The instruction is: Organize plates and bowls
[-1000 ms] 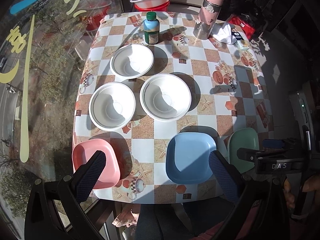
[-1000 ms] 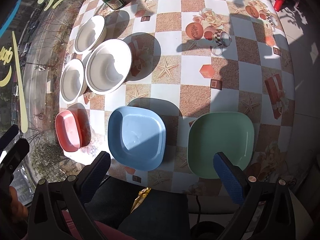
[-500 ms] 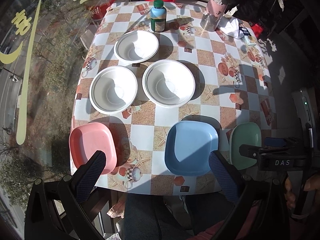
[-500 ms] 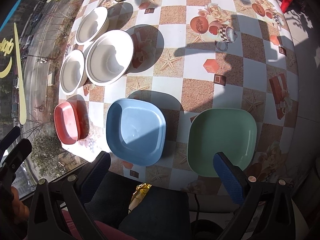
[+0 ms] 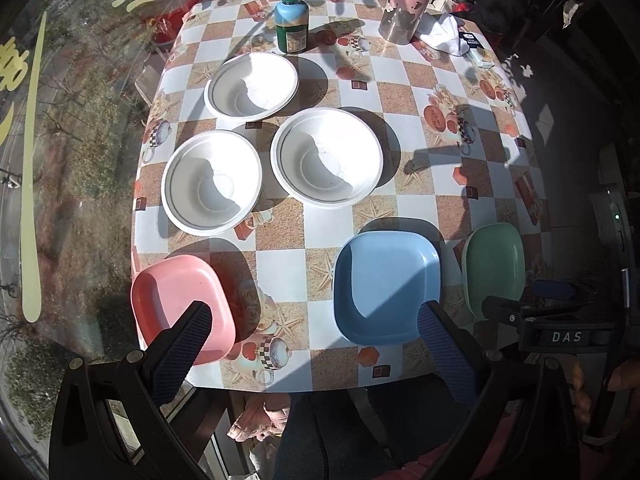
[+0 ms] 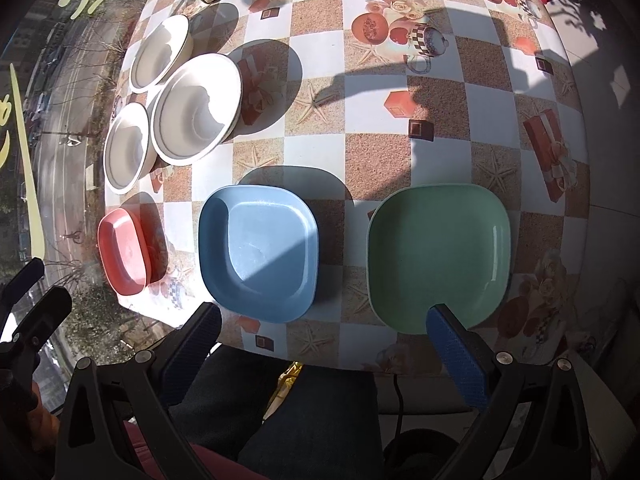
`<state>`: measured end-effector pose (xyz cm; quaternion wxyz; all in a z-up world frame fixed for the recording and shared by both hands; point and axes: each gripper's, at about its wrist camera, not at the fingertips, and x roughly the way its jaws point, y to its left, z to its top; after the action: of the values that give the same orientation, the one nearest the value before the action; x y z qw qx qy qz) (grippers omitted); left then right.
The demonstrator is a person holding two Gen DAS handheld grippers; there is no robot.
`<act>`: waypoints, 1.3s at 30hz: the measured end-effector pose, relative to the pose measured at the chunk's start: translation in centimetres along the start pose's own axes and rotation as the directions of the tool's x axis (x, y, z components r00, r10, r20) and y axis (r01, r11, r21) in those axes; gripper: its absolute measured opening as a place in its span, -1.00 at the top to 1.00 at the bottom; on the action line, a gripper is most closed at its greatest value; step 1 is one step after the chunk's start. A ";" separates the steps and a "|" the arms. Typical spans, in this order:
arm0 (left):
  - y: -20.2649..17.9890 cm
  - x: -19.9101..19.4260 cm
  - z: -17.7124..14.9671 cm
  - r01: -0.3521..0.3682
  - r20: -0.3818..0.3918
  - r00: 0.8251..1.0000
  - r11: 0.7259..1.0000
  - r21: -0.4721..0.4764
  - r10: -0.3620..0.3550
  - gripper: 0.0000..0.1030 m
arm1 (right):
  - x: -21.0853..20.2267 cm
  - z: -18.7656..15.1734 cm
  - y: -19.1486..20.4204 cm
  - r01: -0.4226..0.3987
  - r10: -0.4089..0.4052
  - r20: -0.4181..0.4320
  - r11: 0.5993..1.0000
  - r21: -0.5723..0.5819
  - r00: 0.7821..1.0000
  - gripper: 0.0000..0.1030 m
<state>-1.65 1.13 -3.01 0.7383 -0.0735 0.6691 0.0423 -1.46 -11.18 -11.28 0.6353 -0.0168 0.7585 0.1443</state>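
Note:
Three white bowls stand apart on the checked table: one far (image 5: 252, 86), one left (image 5: 212, 182), one middle (image 5: 327, 158). Along the near edge lie a pink plate (image 5: 180, 304), a blue plate (image 5: 386, 286) and a green plate (image 5: 495, 268). The right wrist view shows the blue plate (image 6: 258, 252), the green plate (image 6: 438, 254), the pink plate (image 6: 124, 256) and the bowls (image 6: 196, 108). My left gripper (image 5: 310, 340) is open and empty, above the near edge between the pink and blue plates. My right gripper (image 6: 324, 340) is open and empty, above the near edge between the blue and green plates.
A green-capped bottle (image 5: 292, 20), a pink tumbler (image 5: 404, 8) and a white cloth (image 5: 442, 34) stand at the far end. A window is on the left. The table's near edge (image 5: 320, 384) is over the person's lap.
Both grippers have moved forward and lower toward the table, so plates and bowls appear larger. Nothing on the table has moved. Both grippers stay open.

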 end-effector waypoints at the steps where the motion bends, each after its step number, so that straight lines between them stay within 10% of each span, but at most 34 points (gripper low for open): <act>1: 0.2 0.2 0.1 -0.001 -0.004 1.000 1.000 0.003 0.001 -1.00 | 0.2 -0.3 0.2 0.008 -0.008 -0.007 1.000 0.009 1.000 -1.00; 27: 3.0 5.4 -0.1 -0.065 -0.119 0.991 0.998 0.002 0.065 -1.00 | 3.4 -1.4 1.5 -0.201 0.204 0.001 0.966 0.164 0.979 -1.00; 39: 0.8 11.3 -1.3 -0.120 -0.208 0.970 0.992 0.049 0.128 -1.00 | 10.8 -0.4 0.7 -0.170 0.192 -0.120 0.971 0.170 0.974 -1.00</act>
<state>-1.89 1.28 -14.37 0.6604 -0.0223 0.7474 0.0684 -4.04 -8.91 -21.57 0.5657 0.0933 0.8073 0.1396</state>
